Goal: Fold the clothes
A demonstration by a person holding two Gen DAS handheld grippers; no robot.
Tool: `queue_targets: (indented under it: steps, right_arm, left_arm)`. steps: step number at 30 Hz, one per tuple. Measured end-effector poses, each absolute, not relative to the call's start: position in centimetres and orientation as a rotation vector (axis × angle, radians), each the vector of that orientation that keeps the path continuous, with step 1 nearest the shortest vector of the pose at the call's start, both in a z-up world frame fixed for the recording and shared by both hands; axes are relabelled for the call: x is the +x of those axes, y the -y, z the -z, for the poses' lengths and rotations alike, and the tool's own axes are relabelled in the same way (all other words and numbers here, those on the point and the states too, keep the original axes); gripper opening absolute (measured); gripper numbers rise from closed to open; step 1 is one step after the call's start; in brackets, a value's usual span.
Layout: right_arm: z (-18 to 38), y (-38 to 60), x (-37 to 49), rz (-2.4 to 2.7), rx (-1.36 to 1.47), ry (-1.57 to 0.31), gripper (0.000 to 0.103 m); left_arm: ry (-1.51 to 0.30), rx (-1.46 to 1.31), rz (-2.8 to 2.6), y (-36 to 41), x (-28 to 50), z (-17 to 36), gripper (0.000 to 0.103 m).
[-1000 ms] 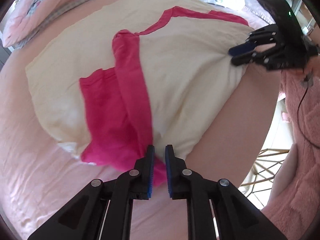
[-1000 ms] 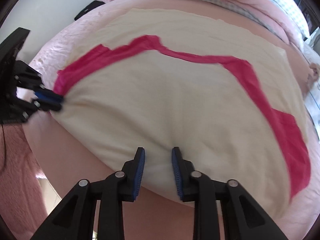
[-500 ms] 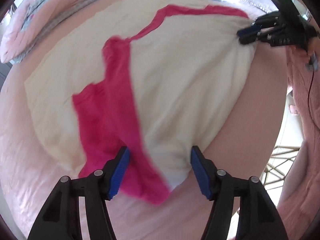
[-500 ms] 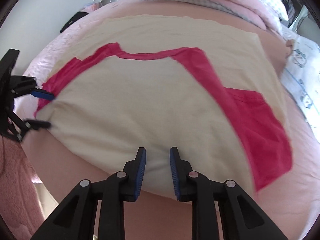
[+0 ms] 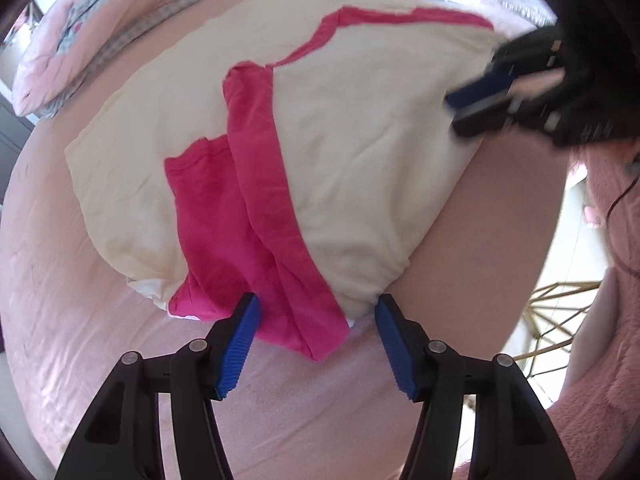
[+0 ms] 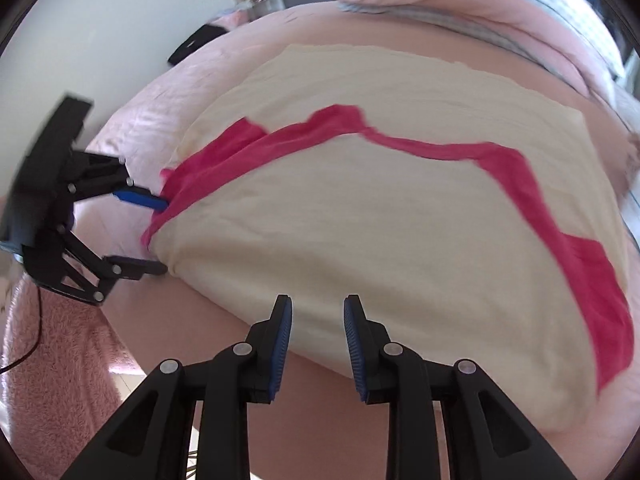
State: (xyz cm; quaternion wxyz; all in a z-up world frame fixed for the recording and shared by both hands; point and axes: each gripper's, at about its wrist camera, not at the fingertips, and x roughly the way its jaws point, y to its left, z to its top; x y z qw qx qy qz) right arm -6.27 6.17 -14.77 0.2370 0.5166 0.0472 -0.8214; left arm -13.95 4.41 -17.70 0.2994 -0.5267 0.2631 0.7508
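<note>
shirt: cream shirt (image 5: 360,152) with pink trim lies spread flat on the pink bed (image 5: 80,320), its near edge right along the mattress edge, so anything that slips goes toward the floor.

left gripper: my left gripper (image 5: 316,334) is spread wide, and the jaws have just been closing in a bit. The pink corner (image 5: 304,320) of the shirt sits between the pads, but they aren't pressing on it.

right gripper: my right gripper (image 6: 317,340) is parted a little and has just been opening slightly. The cream hem (image 6: 320,304) lies just past the tips, with nothing pinched that I can see.

risk one: if I close the left side now I might catch only the top pink layer, and the fold drags crooked.

risk two: right tips look shallow on the hem, so it could slide out mid-lift.

risk three: lifting the two sides unevenly would bunch the pink sleeve (image 5: 208,208) underneath.

risk four: digging too deep might grab the bedsheet too.
</note>
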Motion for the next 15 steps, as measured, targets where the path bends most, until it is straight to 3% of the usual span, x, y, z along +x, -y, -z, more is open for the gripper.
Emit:
queue_targets:
  steps: [2, 7, 11, 15]
  right_arm:
    - [15.4, -4.6, -6.5, 2.213, 1.42, -0.078, 0.026]
    - [15.5, -1.7, -6.7, 2.167, 1.383, -0.008, 0.026]
    - [16.0, -1.6, -7.3, 2.139, 1.444, 0.099, 0.026]
    - [16.9, -1.0, -8.1, 2.122, 1.483, 0.075, 0.026]
  left_arm:
    - [-0.663, -1.389, -1.972, -4.5, -13.6, 17.6, 0.034]
    - [-0.666, -1.378, -1.967, -5.3, -13.2, 18.5, 0.033]
    - [-0.641, -1.366, -1.997, -5.7, -13.6, 18.7, 0.012]
    - [-0.662, -1.41, -1.935, -7.2, -15.4, 17.5, 0.008]
